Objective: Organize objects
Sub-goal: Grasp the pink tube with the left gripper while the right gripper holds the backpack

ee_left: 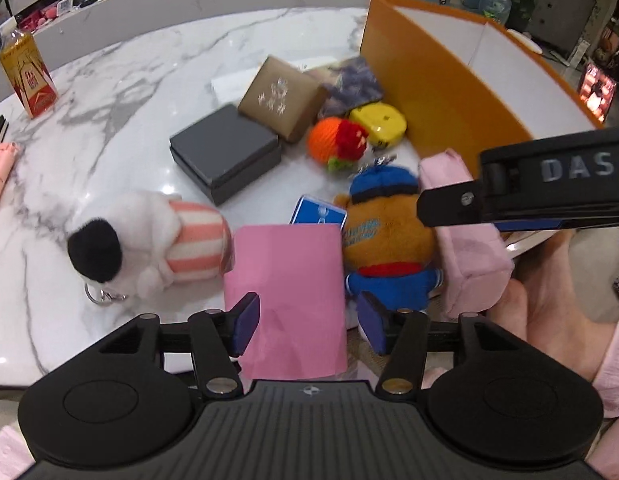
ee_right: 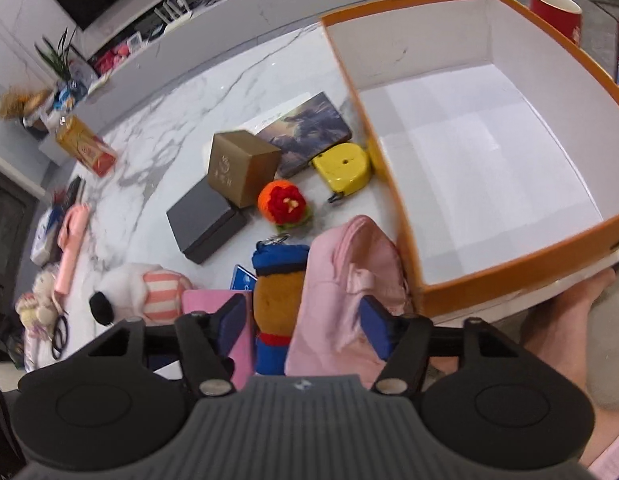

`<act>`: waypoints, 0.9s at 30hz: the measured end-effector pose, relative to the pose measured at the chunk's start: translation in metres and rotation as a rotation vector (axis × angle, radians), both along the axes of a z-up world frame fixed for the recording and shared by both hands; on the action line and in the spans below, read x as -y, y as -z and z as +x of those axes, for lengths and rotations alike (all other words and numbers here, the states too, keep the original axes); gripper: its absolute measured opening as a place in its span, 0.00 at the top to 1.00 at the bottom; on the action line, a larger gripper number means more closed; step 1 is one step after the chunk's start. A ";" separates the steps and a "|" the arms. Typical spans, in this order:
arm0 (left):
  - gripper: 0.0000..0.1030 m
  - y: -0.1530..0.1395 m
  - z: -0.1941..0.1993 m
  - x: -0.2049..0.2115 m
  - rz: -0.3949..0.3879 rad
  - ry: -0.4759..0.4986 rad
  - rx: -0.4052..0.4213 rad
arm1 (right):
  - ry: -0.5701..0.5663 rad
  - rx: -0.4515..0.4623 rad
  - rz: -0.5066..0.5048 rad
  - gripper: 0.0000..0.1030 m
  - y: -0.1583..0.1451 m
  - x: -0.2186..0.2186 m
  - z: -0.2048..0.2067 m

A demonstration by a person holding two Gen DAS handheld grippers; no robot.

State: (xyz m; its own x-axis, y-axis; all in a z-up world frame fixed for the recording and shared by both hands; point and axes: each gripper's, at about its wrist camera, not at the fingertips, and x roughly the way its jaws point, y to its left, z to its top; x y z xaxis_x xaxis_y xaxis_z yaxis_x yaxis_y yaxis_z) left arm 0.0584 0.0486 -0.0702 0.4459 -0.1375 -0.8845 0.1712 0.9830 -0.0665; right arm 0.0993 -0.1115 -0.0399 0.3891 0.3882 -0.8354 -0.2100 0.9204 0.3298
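Observation:
My left gripper (ee_left: 309,326) is open, and a flat pink card (ee_left: 287,288) lies between its blue pads without being pressed. Beside the card sit a brown plush bear in a blue cap (ee_left: 385,240) and a white plush with pink stripes (ee_left: 149,240). My right gripper (ee_right: 304,324) is also open, low over the bear (ee_right: 275,292) and a pale pink pouch (ee_right: 349,272). The pouch leans on the empty orange box (ee_right: 509,272). Further back lie a yellow tape measure (ee_right: 343,168), an orange knitted ball (ee_right: 283,202), a grey box (ee_right: 203,220) and a brown box (ee_right: 241,164).
A picture-covered book (ee_right: 305,132) and a blue card (ee_right: 242,278) lie on the marble table (ee_right: 157,140). A red and yellow carton (ee_right: 85,148), a pink item (ee_right: 71,240) and scissors (ee_right: 59,336) sit at the left. A red cup (ee_right: 555,12) stands behind the box. A hand (ee_left: 549,292) is at right.

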 end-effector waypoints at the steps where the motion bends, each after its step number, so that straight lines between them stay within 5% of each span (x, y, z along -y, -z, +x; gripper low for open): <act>1: 0.38 0.003 -0.001 0.003 0.004 0.013 0.004 | -0.006 -0.010 -0.024 0.35 0.004 -0.004 0.001; 6: 0.36 0.013 -0.005 0.023 0.101 0.082 0.031 | -0.023 -0.043 -0.093 0.40 0.023 -0.011 0.003; 8: 0.35 0.016 -0.005 0.026 0.123 0.085 0.037 | -0.007 -0.062 -0.080 0.51 0.030 -0.004 0.003; 20: 0.16 0.043 -0.004 0.062 0.415 0.182 0.076 | -0.018 -0.094 -0.035 0.50 0.033 0.015 0.002; 22: 0.25 0.043 -0.003 0.061 0.414 0.177 0.073 | -0.030 -0.091 -0.039 0.52 0.033 0.014 0.002; 25: 0.54 0.039 -0.003 0.058 0.454 0.170 0.087 | -0.039 -0.090 -0.040 0.57 0.032 0.015 0.002; 27: 0.62 0.035 -0.002 0.053 0.431 0.147 0.096 | -0.041 -0.094 -0.028 0.60 0.031 0.018 0.002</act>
